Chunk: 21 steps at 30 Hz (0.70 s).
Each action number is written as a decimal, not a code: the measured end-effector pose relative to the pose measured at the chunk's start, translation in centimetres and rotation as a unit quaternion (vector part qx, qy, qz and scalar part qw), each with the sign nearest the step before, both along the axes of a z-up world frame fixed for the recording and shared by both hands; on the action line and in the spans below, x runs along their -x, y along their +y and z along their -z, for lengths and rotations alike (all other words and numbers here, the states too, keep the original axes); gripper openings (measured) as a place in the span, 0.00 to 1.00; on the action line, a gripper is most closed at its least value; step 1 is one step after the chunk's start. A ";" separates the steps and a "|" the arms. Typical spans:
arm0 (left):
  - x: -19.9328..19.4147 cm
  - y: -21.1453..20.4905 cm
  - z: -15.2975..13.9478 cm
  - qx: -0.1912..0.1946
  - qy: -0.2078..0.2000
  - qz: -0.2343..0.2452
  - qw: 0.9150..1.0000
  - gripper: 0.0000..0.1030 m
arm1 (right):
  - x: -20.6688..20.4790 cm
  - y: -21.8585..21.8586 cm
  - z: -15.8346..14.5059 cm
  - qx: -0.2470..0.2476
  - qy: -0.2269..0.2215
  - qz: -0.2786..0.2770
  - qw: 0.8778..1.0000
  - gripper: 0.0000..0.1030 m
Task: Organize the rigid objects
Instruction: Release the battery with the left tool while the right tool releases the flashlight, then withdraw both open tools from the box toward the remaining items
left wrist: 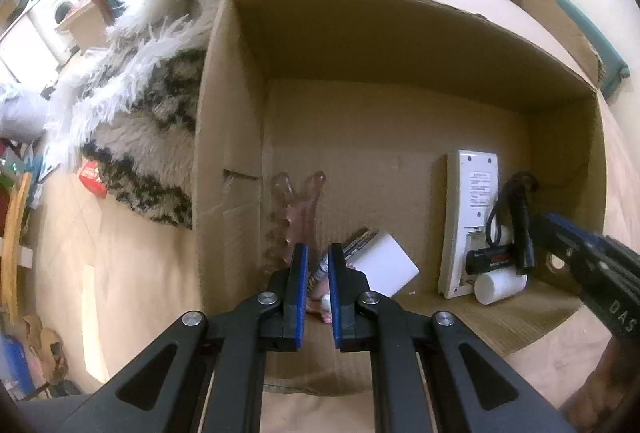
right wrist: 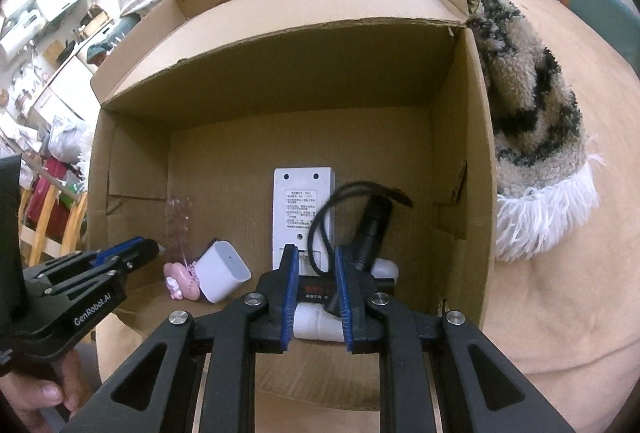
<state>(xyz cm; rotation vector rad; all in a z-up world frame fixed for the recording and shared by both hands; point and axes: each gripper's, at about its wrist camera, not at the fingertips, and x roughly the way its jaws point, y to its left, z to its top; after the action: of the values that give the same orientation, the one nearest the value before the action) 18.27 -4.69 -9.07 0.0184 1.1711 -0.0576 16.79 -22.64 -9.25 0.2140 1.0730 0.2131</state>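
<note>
While both tongs are held inside the cardboard box (right wrist: 476, 137), the left tongs (left wrist: 318, 289) are kept narrow and the right tongs (right wrist: 316, 297) are kept partly open, nothing gripped.

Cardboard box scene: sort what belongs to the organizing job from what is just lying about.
Job: cardboard box; white flat device; black flashlight; white pipe fitting; white cube; clear hair claw; left gripper; right gripper.

Lying about: shaggy rug; washing machine; red packet.
</note>
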 end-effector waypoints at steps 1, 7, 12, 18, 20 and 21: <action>0.0 -0.1 -0.1 -0.002 0.000 0.003 1.000 0.09 | 0.0 -0.3 -0.1 -0.005 -0.001 0.001 1.000 0.25; 0.1 -0.7 -0.2 -0.010 0.002 0.000 1.000 0.38 | 0.2 -0.9 -1.1 -0.035 -0.019 0.009 0.999 0.71; 0.4 -1.1 -1.0 -0.005 -0.014 0.003 1.000 0.56 | 0.2 -0.8 -1.1 -0.035 -0.015 0.006 0.999 0.72; 0.5 -1.3 -1.4 -0.006 -0.014 0.002 1.000 0.57 | 0.1 -0.6 -1.0 -0.032 -0.015 0.006 0.999 0.72; 0.4 -1.1 -1.4 -0.006 -0.013 0.001 1.000 0.57 | 0.1 -0.4 -1.0 -0.032 -0.014 0.007 0.999 0.72; 0.4 -1.1 -1.4 -0.006 -0.013 0.000 1.000 0.57 | 0.1 -0.5 -1.0 -0.032 -0.014 0.007 0.999 0.72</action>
<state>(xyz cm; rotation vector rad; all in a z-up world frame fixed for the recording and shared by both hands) 17.85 -5.74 -7.62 0.0292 1.1456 -0.0514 16.73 -23.11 -8.27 0.2761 1.0381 0.2369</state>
